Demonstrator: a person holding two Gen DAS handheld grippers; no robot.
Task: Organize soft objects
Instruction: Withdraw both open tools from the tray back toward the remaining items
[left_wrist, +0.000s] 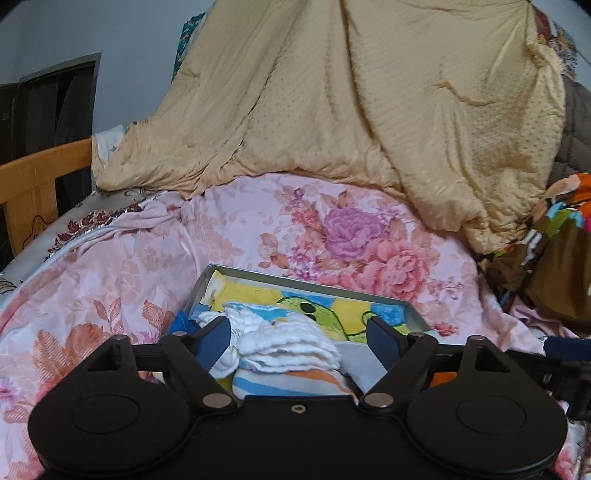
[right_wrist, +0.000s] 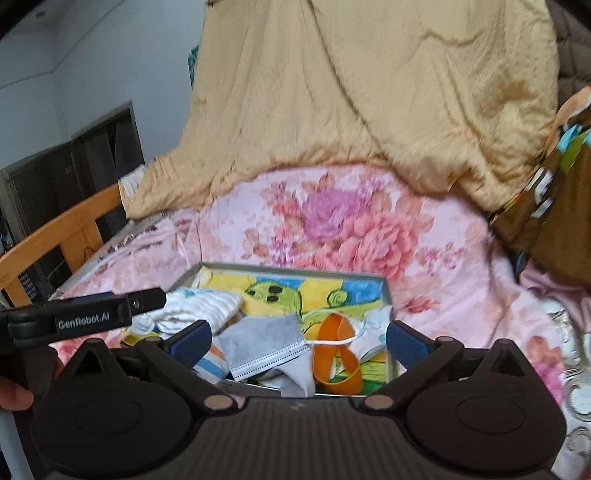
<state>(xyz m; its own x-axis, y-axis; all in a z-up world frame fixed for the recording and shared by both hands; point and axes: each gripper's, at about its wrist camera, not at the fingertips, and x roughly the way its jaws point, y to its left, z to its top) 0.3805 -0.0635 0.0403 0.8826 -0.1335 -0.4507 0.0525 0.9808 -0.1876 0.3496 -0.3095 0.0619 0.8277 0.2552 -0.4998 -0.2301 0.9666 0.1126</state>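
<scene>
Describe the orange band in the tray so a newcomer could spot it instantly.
On the pink floral bedspread sits a shallow metal tray lined with a cartoon towel. Near its right front corner, beside the grey face mask, lies the orange band: the only looped, solid-orange strip among pale cloths.

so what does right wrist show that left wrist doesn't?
Only the right wrist view shows the grey face mask, the orange band, and the left gripper from the side.
Only the left wrist view shows the dark-red patterned sheet by the bed rail.
Both share the metal tray with its cartoon towel, the white folded cloth, the floral sheet and the tan quilt. Both grippers are open, holding nothing.
</scene>
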